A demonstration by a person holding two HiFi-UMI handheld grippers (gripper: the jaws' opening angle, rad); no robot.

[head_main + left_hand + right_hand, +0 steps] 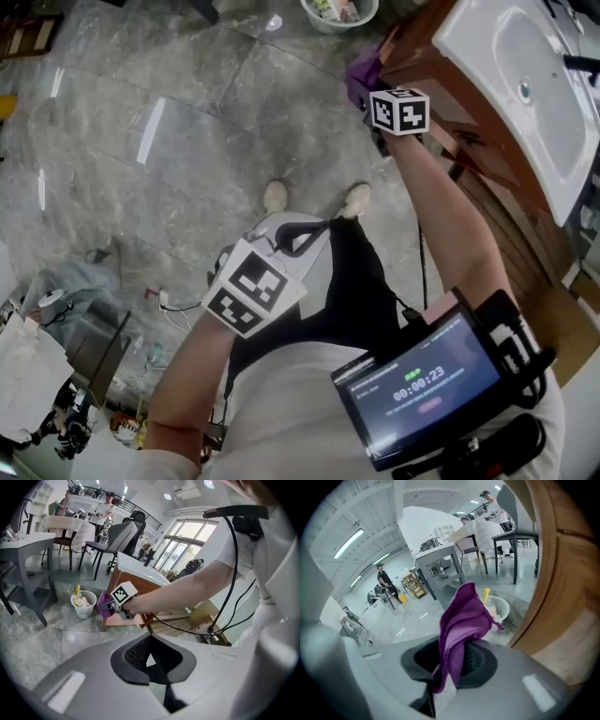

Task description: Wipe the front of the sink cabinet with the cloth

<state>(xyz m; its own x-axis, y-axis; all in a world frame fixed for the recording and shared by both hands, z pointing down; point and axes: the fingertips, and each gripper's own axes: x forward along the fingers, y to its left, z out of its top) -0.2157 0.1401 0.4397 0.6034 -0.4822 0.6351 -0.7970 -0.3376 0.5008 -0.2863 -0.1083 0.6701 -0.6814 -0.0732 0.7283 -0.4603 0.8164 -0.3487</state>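
Note:
My right gripper [373,94] is shut on a purple cloth [359,73] and holds it at the left end of the brown wooden sink cabinet [487,178]. In the right gripper view the cloth [464,620] stands up out of the closed jaws of the right gripper [452,660], with the cabinet front [562,597] close on the right. The white sink [525,84] sits on top of the cabinet. My left gripper [248,286] hangs low by my body, away from the cabinet. In its own view the left gripper [151,660] has its pads together with nothing held.
A white wastebasket [339,11] stands on the grey stone floor beyond the cabinet's end, also seen as the wastebasket [83,604]. Desks and office chairs [117,538] fill the room behind, with people far off. A screen [422,384] is strapped to my right forearm, trailing cables.

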